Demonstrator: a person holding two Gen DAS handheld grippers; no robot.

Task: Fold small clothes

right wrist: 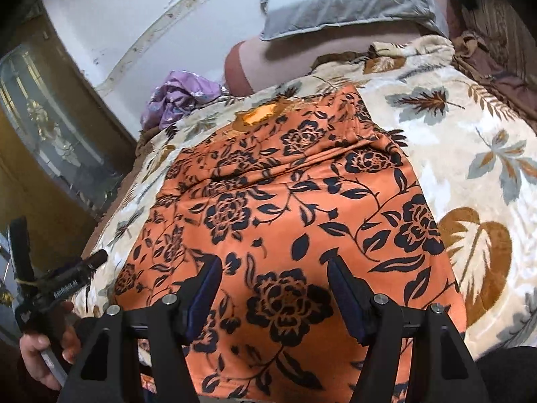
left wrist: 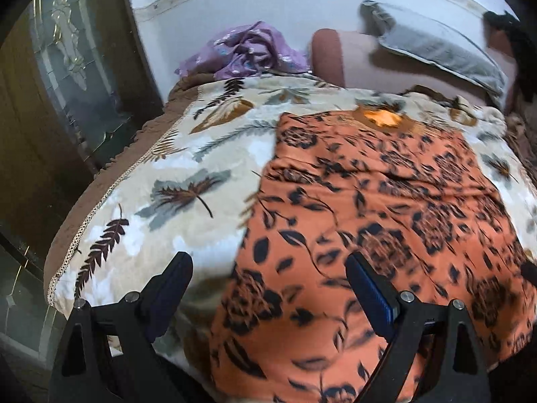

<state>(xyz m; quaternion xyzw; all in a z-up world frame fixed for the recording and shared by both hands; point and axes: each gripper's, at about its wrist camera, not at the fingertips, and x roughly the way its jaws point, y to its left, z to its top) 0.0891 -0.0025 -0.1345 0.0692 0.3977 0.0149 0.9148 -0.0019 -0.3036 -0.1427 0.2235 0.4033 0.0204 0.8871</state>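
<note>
An orange garment with black flower print [left wrist: 376, 208] lies spread flat on the bed; it also shows in the right wrist view [right wrist: 285, 201]. My left gripper [left wrist: 268, 268] is open and empty, hovering over the garment's near left edge. My right gripper [right wrist: 273, 272] is open and empty above the garment's near middle. The left gripper body [right wrist: 50, 288], held in a hand, shows at the lower left of the right wrist view.
A cream blanket with leaf print [left wrist: 161, 194] covers the bed [right wrist: 470, 154]. A crumpled purple cloth [left wrist: 248, 53] lies at the far end. A grey pillow [right wrist: 345, 3] leans on the headboard. A dark wood and glass cabinet [left wrist: 67, 77] stands left of the bed.
</note>
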